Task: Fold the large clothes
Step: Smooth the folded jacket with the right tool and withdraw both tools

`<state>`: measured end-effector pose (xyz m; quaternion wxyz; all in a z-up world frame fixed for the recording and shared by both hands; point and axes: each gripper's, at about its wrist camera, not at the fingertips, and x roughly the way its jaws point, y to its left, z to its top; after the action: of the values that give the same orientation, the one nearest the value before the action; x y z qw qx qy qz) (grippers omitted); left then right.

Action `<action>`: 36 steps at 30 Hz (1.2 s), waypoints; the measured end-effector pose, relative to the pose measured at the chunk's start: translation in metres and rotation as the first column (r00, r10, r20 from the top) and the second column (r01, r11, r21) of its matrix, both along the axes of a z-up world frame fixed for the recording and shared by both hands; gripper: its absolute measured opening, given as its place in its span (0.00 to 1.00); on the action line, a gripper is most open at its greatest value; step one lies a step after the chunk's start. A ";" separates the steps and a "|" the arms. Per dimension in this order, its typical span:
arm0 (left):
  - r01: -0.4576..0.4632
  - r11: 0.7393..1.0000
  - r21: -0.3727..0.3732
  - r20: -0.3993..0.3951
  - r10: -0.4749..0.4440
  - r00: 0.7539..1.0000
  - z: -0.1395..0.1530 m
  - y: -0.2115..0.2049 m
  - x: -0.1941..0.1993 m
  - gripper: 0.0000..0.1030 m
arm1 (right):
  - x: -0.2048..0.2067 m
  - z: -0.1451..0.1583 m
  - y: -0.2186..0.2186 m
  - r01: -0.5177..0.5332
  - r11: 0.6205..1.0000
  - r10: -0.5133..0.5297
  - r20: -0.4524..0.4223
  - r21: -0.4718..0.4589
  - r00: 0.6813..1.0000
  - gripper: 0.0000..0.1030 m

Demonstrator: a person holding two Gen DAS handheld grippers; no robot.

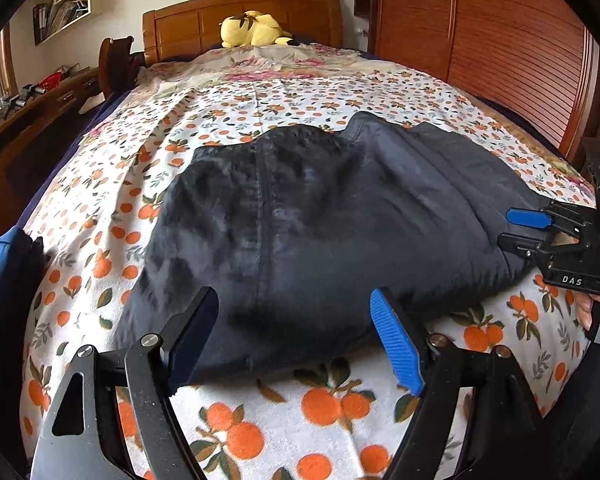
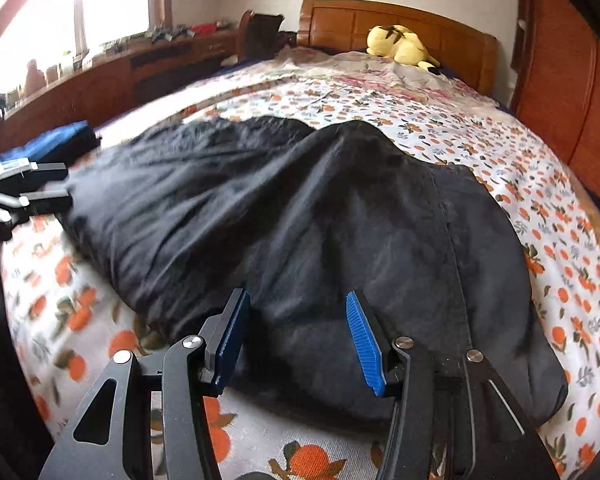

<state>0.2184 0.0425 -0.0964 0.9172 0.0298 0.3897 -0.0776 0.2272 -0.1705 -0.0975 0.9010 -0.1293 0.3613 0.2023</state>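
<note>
A large dark navy garment [image 1: 300,216] lies bunched across the orange-print bed cover [image 1: 284,416]; it also fills the middle of the right wrist view [image 2: 300,232]. My left gripper [image 1: 296,336] is open, its jaws either side of the garment's near edge, nothing held. My right gripper [image 2: 296,336] is open over the garment's near edge, nothing held. The right gripper also shows in the left wrist view [image 1: 516,228] at the garment's right end. The left gripper shows in the right wrist view [image 2: 48,188] at the garment's left end.
A yellow plush toy [image 1: 256,29] lies by the wooden headboard [image 1: 204,20]. A blue garment [image 2: 52,144] sits at the bed's left edge. A wooden desk [image 2: 112,72] runs along the left, a wooden wardrobe [image 1: 500,40] stands on the right.
</note>
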 end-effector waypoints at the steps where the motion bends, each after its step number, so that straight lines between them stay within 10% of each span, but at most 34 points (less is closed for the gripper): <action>1: -0.009 1.000 0.003 0.000 0.009 1.000 -0.001 0.004 -0.002 0.77 | 0.001 -0.003 0.001 -0.004 1.000 0.004 -0.010 -0.009 1.000 0.51; 14: -0.171 0.984 -0.050 0.012 0.172 0.985 0.002 0.082 -0.005 0.70 | 0.006 -0.003 0.006 -0.012 1.000 0.012 0.000 -0.027 1.000 0.51; 18: -0.192 0.980 -0.046 -0.008 0.191 0.981 -0.005 0.090 0.002 0.57 | 0.005 -0.003 0.008 -0.013 0.999 0.013 0.007 -0.037 1.000 0.51; 36: -0.248 0.962 -0.111 -0.137 0.233 0.963 -0.048 0.099 0.001 0.57 | 0.003 -0.002 0.005 -0.022 0.999 0.023 0.015 -0.037 1.000 0.51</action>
<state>0.2190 0.1412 -0.1444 0.8942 -0.0813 0.4401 0.0081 0.2304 -0.1655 -0.0998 0.8990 -0.1514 0.3563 0.2047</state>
